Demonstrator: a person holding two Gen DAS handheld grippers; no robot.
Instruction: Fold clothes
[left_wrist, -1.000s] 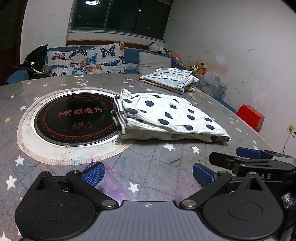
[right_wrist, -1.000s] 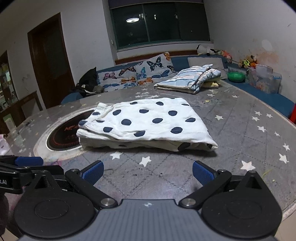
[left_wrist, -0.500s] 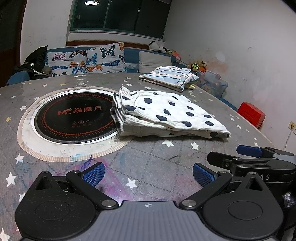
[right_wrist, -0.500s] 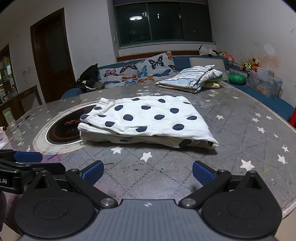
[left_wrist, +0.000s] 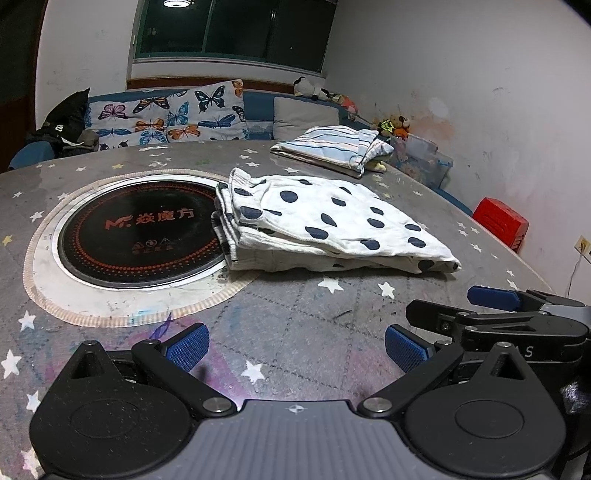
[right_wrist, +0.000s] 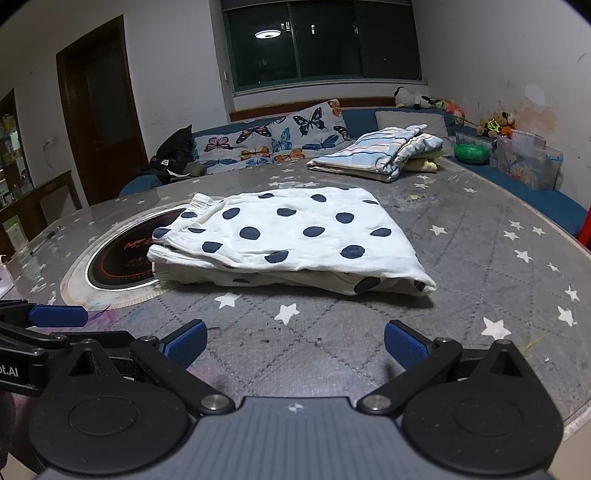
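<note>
Two folded garments lie on the round grey star-print worktop (left_wrist: 332, 317). Polka-dot garment (left_wrist: 325, 225): white with dark dots, folded into a thick flat stack near the middle of the worktop; its left end overlaps the rim of the black round cooktop (left_wrist: 140, 232) set into the worktop. Right end tapers to a thin folded corner. In the right wrist view the same garment (right_wrist: 291, 236) sits ahead of the camera, layers visible along the near edge.

Striped garment (left_wrist: 332, 146): light blue and white, folded, at the far edge of the worktop, well apart from the dotted one. Something pale yellow shows just beside it on its right; cannot tell what it is.

Left gripper (left_wrist: 295, 343): jaws spread wide, nothing between the blue pads, held low at the near edge of the worktop. Not touching any cloth.

Right gripper (right_wrist: 293, 339): jaws likewise spread wide, empty, at the near edge, just beside the left gripper. Each gripper shows at the side of the other's view.

Background: bench with butterfly-print cushions (right_wrist: 280, 142) beyond the far edge, dark window above, brown door (right_wrist: 103, 110) at left, red box (left_wrist: 500, 223) at right.
</note>
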